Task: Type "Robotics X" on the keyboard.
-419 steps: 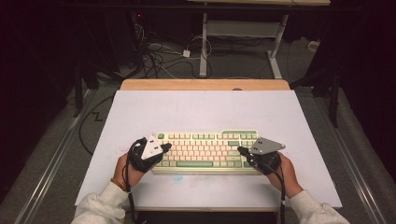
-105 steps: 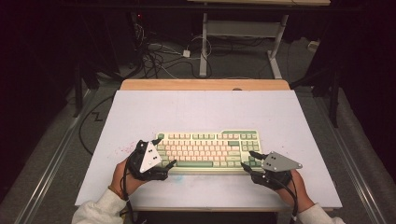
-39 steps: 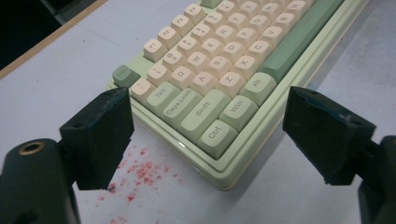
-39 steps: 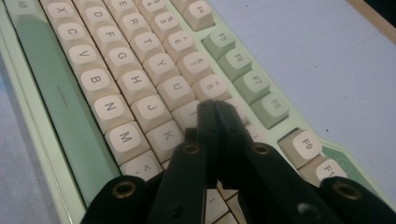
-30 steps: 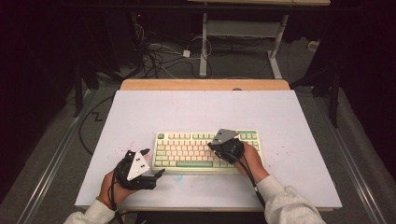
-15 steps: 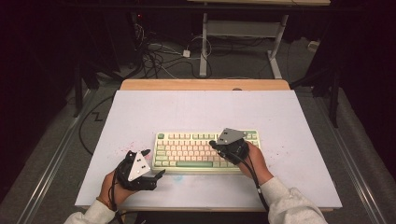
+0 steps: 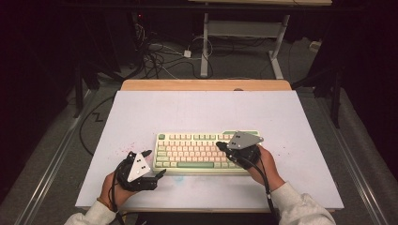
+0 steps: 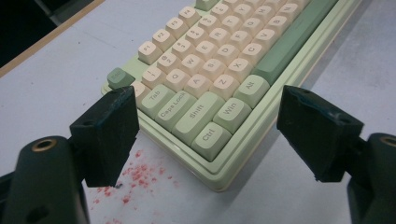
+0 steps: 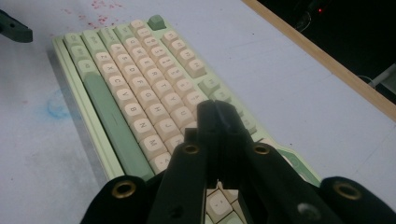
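Keyboard (image 7: 206, 151) sits mid-table, nearer the near edge; right gripper (image 7: 219, 146), jaws pressed together and empty, hovers over its right-hand keys; left gripper (image 7: 154, 163) gapes wide beside its near-left corner, having just narrowed slightly.

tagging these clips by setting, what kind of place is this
Most likely a lab or workshop recording bench, not a home desk. A white-topped wooden table stands in a dark room, loose black cables lie tangled on the grey floor behind it, and a metal-framed stand rises beyond them. A cream-and-green mechanical keyboard lies on the table.
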`<action>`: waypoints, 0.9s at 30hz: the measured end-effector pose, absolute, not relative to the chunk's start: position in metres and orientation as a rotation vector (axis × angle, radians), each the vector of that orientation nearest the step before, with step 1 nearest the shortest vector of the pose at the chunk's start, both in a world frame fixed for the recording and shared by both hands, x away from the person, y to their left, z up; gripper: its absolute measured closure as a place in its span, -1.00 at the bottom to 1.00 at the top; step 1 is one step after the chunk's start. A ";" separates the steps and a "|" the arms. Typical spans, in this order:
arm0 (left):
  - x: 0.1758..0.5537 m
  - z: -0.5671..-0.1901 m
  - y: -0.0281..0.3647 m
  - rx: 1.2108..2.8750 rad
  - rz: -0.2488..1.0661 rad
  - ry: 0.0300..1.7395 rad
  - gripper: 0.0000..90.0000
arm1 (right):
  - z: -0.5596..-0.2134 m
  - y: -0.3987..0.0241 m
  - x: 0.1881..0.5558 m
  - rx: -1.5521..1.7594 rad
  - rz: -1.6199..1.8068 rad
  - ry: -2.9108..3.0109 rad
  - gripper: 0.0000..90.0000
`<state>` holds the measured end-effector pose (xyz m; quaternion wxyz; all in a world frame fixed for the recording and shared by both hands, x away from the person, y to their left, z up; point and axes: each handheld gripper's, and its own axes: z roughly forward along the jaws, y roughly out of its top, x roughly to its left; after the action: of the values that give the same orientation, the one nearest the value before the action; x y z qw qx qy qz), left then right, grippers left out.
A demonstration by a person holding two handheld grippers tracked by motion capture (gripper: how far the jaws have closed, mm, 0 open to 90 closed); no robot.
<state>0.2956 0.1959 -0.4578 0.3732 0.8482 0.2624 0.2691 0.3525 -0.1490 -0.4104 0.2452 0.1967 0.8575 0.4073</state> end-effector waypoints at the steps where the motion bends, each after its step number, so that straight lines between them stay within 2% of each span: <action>1: 0.296 -0.458 0.196 2.172 0.690 0.673 -0.55 | -0.410 -0.150 0.351 0.536 1.114 2.339 1.00; 17: 0.296 -0.453 0.195 2.146 0.689 0.693 -0.51 | -0.410 -0.180 0.334 0.537 1.142 2.303 0.98; 18: 0.296 -0.453 0.195 2.142 0.685 0.694 -0.50 | -0.410 -0.182 0.333 0.533 1.140 2.302 0.87; 20: 0.296 -0.452 0.195 2.139 0.684 0.693 -0.44 | -0.412 -0.186 0.330 0.527 1.153 2.293 0.85; 22: 0.296 -0.452 0.195 2.136 0.679 0.694 -0.42 | -0.413 -0.190 0.328 0.535 1.150 2.273 0.65; 24: 0.296 -0.451 0.195 2.133 0.680 0.699 -0.39 | -0.413 -0.194 0.325 0.543 1.175 2.255 0.55; 27: 0.296 -0.450 0.195 2.128 0.683 0.711 -0.23 | -0.415 -0.199 0.321 0.554 1.177 2.219 0.06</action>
<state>0.2961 0.1952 -0.4505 0.3878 0.8363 0.2794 0.2685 0.3214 -0.1992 -0.4153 0.2809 0.2066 0.8280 0.4392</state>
